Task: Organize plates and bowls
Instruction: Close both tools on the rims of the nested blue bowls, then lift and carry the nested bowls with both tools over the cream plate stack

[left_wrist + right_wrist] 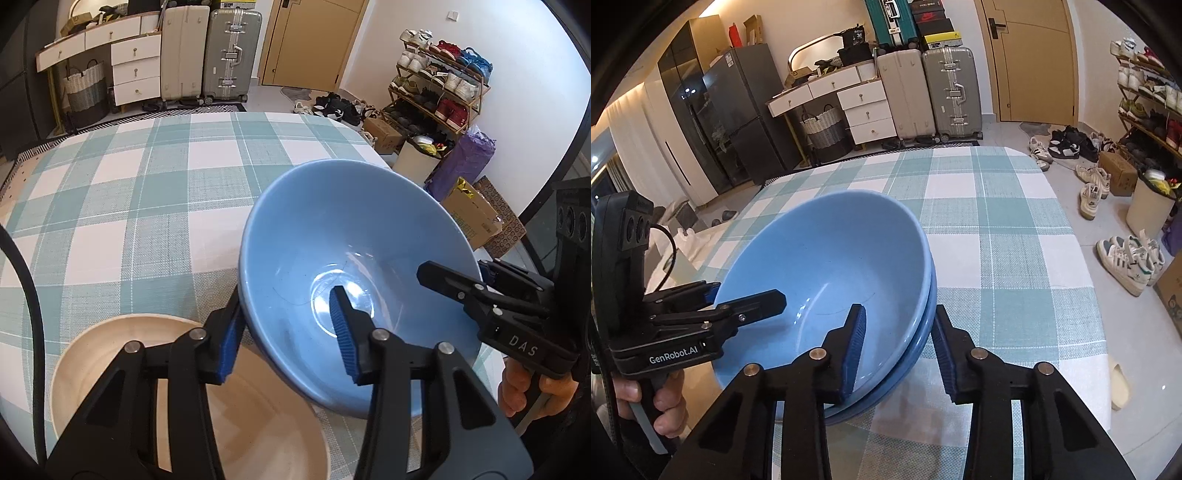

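both grippers straddle opposite rim sections of the upper blue bowl (820, 258); left gripper (288, 332) and right gripper (899, 350) stand spread, not clamped. we judge stacking partly done: this bowl sits tilted in a lower blue bowl (923, 332) on the checked tablecloth (997, 221). a cream bowl (110, 350) remains separate, near left.

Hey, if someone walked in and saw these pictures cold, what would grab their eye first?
Probably the blue bowl, tilted in the middle of the checked tablecloth, with the left gripper and right gripper each straddling its rim from opposite sides. In the right wrist view it sits nested in a second blue bowl. A cream bowl sits beside it, near the left gripper.
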A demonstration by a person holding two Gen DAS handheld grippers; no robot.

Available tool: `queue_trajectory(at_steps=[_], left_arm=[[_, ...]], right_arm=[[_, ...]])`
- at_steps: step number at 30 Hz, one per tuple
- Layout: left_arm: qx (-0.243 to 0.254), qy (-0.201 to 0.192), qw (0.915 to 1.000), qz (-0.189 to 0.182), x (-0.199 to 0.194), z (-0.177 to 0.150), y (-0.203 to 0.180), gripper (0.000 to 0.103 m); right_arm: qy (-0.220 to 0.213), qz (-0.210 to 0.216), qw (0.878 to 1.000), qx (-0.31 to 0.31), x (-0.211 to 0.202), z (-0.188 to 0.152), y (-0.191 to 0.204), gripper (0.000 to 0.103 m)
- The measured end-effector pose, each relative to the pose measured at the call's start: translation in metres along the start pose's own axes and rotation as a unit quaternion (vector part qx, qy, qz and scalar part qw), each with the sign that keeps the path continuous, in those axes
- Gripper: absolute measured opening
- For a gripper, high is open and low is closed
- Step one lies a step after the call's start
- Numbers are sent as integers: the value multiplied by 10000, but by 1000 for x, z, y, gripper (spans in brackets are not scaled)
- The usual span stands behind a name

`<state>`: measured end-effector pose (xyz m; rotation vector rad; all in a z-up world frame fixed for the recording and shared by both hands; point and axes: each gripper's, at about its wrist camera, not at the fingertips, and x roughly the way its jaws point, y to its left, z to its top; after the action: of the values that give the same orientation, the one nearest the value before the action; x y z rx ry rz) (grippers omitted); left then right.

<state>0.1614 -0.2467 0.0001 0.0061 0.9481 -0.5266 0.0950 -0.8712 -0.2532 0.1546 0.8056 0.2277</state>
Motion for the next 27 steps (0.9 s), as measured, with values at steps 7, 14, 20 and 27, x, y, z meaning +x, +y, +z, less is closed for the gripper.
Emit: queue_trajectory(at_steps=[7, 14, 20, 27], left_arm=[[21, -7, 10000, 57, -1, -1, 2, 35], [47, -53, 10000, 65, -3, -2, 2, 35], [80, -178, 9998, 63, -14, -1, -2, 35], [160, -345, 9992, 83, -36, -1, -12, 35]], right_arm=[[-12, -129, 9999, -32, -1, 0, 3, 35], [-30, -185, 9998, -25, -5, 0, 4, 35], [-80, -225, 9997, -43, -13, 1, 7, 35], [-199, -263, 9994, -86, -27, 2, 10, 35]])
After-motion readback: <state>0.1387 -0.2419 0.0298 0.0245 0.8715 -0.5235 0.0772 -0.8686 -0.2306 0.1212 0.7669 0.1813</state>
